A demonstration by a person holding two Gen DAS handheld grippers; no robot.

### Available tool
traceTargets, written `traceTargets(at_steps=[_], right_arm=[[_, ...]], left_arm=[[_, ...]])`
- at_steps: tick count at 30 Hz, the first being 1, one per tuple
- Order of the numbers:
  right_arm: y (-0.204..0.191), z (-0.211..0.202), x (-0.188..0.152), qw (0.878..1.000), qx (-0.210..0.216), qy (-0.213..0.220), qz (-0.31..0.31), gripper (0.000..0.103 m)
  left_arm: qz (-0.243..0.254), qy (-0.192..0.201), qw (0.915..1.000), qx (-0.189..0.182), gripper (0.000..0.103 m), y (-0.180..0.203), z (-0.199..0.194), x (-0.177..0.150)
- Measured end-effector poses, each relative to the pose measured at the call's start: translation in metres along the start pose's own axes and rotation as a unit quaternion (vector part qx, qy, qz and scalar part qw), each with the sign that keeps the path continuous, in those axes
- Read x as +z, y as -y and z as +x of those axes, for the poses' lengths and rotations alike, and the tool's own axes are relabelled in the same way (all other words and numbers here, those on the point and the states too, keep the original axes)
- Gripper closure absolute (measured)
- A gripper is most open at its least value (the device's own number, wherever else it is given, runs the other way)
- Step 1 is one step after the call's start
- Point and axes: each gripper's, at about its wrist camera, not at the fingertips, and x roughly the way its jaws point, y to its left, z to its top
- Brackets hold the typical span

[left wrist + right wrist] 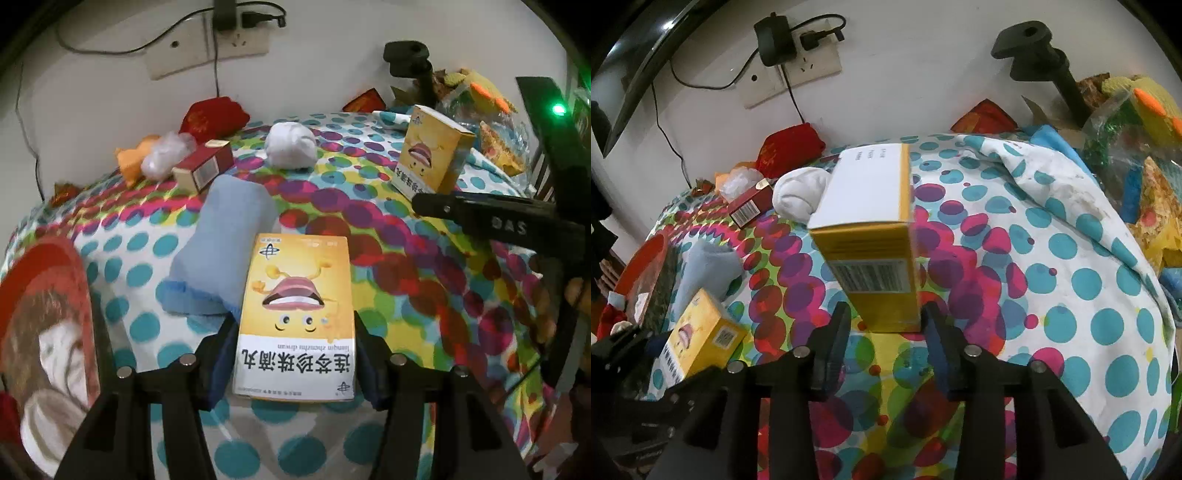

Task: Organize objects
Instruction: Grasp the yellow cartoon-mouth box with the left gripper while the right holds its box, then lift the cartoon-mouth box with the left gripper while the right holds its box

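Observation:
A yellow carton with a cartoon face (295,317) sits between the pads of my left gripper (293,332), which is shut on its two sides. The same carton (701,332) shows tilted at the lower left of the right wrist view. A second yellow carton (868,240) stands upright on the dotted cloth (1071,277) between the fingers of my right gripper (886,314). Small gaps show at both pads, so that gripper is open. In the left wrist view this second carton (432,158) stands at the right, with a right gripper finger (480,218) in front of it.
A blue folded sock (225,251) lies just left of the held carton. Behind it are a white sock ball (291,146), a red box (205,166), a plastic wad (162,155) and a red pouch (214,118). A black stand (1034,48) and bagged clutter (1137,155) fill the back right.

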Motion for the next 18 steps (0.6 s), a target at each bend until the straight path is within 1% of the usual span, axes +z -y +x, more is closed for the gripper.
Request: traceTargets(at_steps=[3, 7, 8, 9, 10, 11, 12, 13, 14, 18], right_arm=[[-0.001, 0.001, 0.0, 1.0, -0.004, 0.001, 0.0, 0.062], [0.005, 0.0, 0.003, 1.0, -0.016, 0.013, 0.014, 0.062], [0.005, 0.0, 0.004, 1.0, -0.021, 0.016, 0.012, 0.06], [0.005, -0.001, 0.005, 0.999, -0.028, 0.02, 0.011, 0.059], [0.004, 0.0, 0.007, 0.999, -0.032, 0.023, 0.008, 0.059], [0.002, 0.0, 0.008, 0.999, -0.033, 0.025, 0.003, 0.059], [0.0, 0.001, 0.009, 0.999, -0.032, 0.027, -0.002, 0.061], [-0.002, 0.0, 0.01, 0.999, -0.036, 0.031, -0.007, 0.072], [-0.004, -0.001, 0.009, 0.999, -0.04, 0.035, -0.01, 0.074], [-0.008, -0.01, 0.004, 0.998, -0.04, 0.048, -0.014, 0.074]], left_arm=[[-0.003, 0.017, 0.9998, -0.003, 0.045, -0.001, -0.005, -0.01], [-0.003, 0.016, 0.9998, -0.011, 0.044, -0.003, -0.007, -0.009], [-0.003, 0.016, 0.9998, -0.013, 0.044, -0.003, -0.007, -0.01], [-0.003, 0.015, 0.9998, -0.015, 0.043, -0.004, -0.007, -0.01], [-0.003, 0.015, 0.9998, -0.015, 0.038, -0.004, -0.007, -0.011], [-0.004, 0.012, 0.9997, -0.019, 0.037, -0.004, -0.007, -0.012], [-0.003, 0.012, 0.9997, -0.021, 0.037, -0.005, -0.007, -0.013], [0.0, 0.012, 0.9997, -0.021, 0.036, -0.005, -0.008, -0.014], [0.002, 0.012, 0.9997, -0.022, 0.036, -0.004, -0.009, -0.015], [0.006, 0.012, 0.9996, -0.027, 0.035, -0.004, -0.012, -0.019]])
